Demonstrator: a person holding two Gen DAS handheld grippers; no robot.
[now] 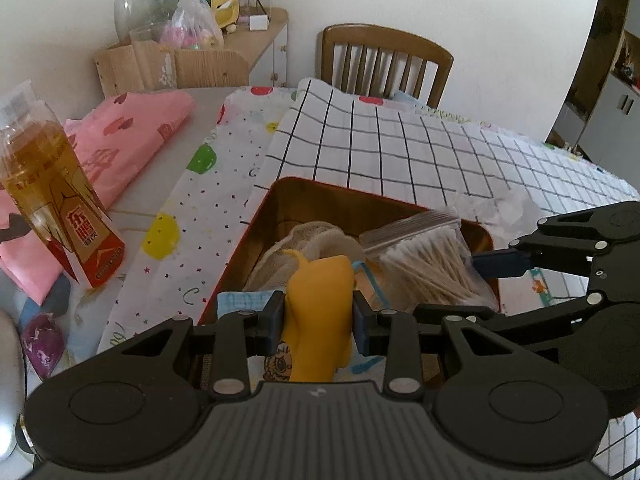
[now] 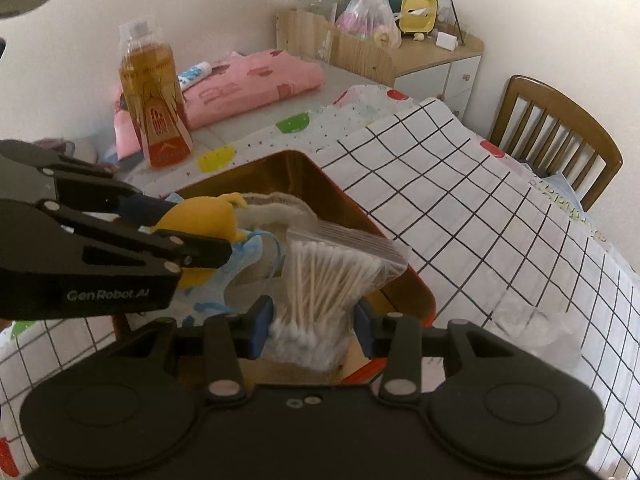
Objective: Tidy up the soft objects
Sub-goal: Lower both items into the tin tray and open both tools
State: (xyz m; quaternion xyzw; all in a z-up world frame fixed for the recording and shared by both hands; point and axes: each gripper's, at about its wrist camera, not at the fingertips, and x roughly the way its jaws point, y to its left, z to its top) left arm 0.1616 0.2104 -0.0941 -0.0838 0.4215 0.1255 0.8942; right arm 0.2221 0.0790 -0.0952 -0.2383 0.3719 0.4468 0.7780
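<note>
Both items over the red tin (image 1: 256, 216) on the counter. Left gripper (image 1: 318, 314) clamped on yellow soft toy (image 1: 320, 300); right gripper (image 2: 312, 322) pinching bag of cotton swabs (image 2: 324, 276). Placing step, I'd say. Next: lower, then let go.

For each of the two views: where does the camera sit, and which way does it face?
Left wrist: on the left gripper, angled down into the tin; its pads clamp the yellow toy; the right gripper enters from the right.
Right wrist: on the right gripper, angled down at the same tin; its pads press the swab bag; the left gripper enters from the left.
Shared: tin, toy, swab bag, bottle, checked cloth, chair.
</note>
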